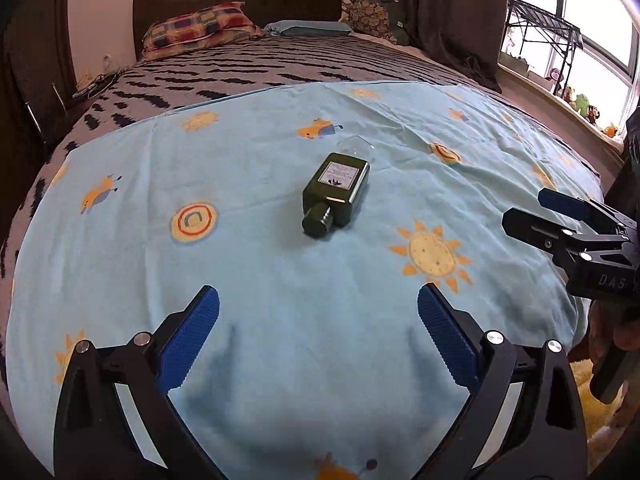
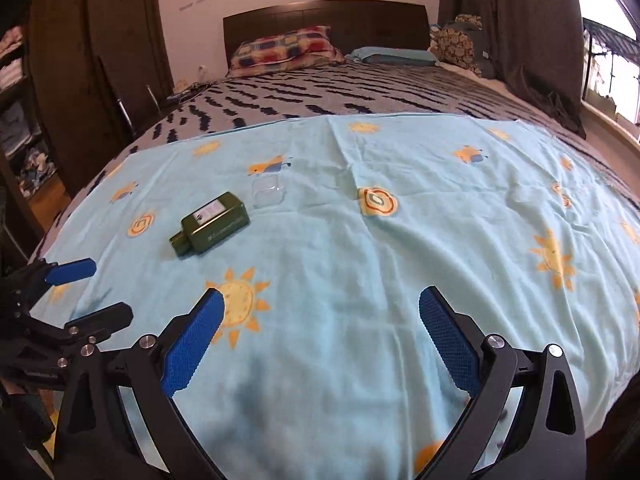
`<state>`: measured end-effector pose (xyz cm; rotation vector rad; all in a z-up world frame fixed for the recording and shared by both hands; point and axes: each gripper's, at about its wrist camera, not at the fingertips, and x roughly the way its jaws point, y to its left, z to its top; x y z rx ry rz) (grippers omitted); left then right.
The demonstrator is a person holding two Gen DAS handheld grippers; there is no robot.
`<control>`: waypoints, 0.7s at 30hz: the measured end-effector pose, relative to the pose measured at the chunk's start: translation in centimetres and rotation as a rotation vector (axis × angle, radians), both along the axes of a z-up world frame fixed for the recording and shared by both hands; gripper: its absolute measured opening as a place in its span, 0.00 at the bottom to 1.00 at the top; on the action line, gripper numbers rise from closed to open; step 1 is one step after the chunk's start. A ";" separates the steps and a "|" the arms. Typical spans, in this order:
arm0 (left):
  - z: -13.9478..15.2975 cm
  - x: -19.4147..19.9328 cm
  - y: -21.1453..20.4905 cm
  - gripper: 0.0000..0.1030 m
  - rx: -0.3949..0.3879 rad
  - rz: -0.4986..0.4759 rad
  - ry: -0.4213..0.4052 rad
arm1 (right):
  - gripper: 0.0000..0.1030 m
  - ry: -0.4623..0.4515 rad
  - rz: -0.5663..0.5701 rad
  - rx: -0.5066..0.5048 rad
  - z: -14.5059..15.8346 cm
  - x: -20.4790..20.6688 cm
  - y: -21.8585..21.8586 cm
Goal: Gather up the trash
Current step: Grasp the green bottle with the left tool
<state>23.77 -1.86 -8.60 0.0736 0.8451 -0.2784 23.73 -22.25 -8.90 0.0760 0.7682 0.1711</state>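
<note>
Both grippers hover with blue pads spread wide, nothing between them: left gripper (image 1: 318, 300), right gripper (image 2: 322, 304). Light blue sun-print sheet (image 1: 280, 280) lies bare around the fingers, its far edge meeting the striped bedspread (image 1: 280, 64). Dark green bottle (image 1: 335, 194) lies on its side ahead of the left fingers, cap toward them; ahead-left of the right fingers. Clear plastic piece (image 2: 267, 192) sits just beyond the bottle.

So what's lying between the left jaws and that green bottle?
Nothing: only bare blue sheet lies between the open left gripper and the green bottle, shown in the left wrist view.
</note>
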 end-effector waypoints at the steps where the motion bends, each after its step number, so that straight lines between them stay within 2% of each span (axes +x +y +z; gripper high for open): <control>1: 0.0 0.6 -0.2 0.89 0.002 -0.003 -0.002 | 0.95 0.007 -0.008 0.006 -0.1 0.7 -0.3; 10: -1.0 6.3 -1.8 0.76 -0.002 -0.013 0.002 | 0.95 0.026 -0.029 -0.001 -0.4 4.9 -0.6; 18: -2.6 9.4 -2.9 0.71 -0.005 -0.040 0.053 | 0.95 0.047 -0.028 -0.001 -1.3 7.6 -0.1; 20: -2.8 9.8 -2.9 0.53 -0.015 -0.053 0.065 | 0.95 0.053 -0.025 0.000 -1.6 8.2 0.2; 21: -2.9 9.9 -2.9 0.48 -0.018 -0.064 0.070 | 0.95 0.056 -0.022 0.001 -1.6 8.4 0.3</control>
